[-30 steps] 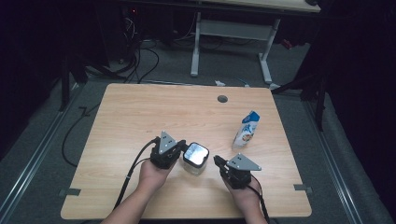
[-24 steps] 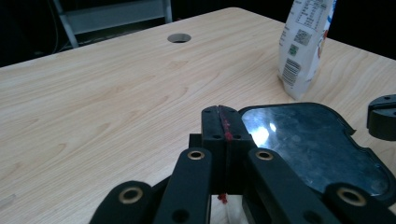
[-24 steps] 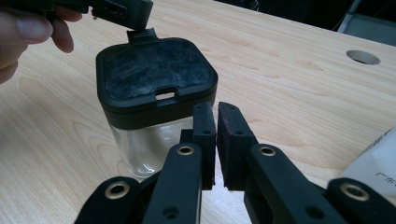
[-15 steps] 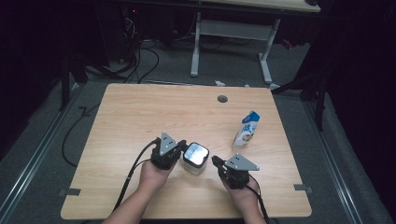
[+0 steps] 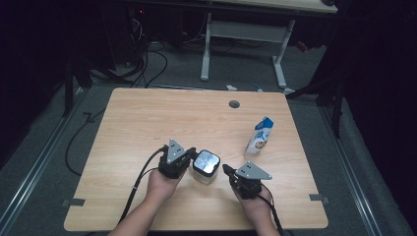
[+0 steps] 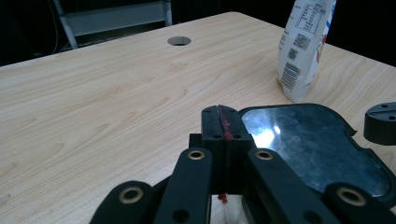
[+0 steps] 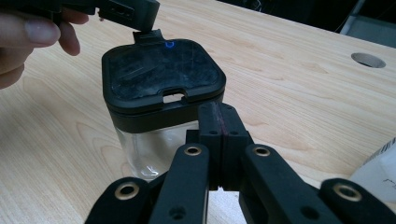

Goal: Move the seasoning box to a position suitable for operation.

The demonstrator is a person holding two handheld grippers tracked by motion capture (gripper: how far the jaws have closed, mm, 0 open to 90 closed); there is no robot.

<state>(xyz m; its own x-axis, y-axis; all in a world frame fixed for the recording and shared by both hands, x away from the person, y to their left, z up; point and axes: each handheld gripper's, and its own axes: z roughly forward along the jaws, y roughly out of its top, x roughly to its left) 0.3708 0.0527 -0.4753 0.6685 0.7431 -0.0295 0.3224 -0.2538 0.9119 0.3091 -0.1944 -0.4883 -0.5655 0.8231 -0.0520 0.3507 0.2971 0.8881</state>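
from the right gripper view, jar (image 7: 159,140) glass shows

On the white pouch (image 6: 306,44) standing on the counter (image 6: 116,93), a barcode, a QR code and a printed table of small text are seen in the left gripper view, none sharp enough to be read. A small blue mark is shown on the container's black lid (image 7: 163,70), its shape undecipherable.
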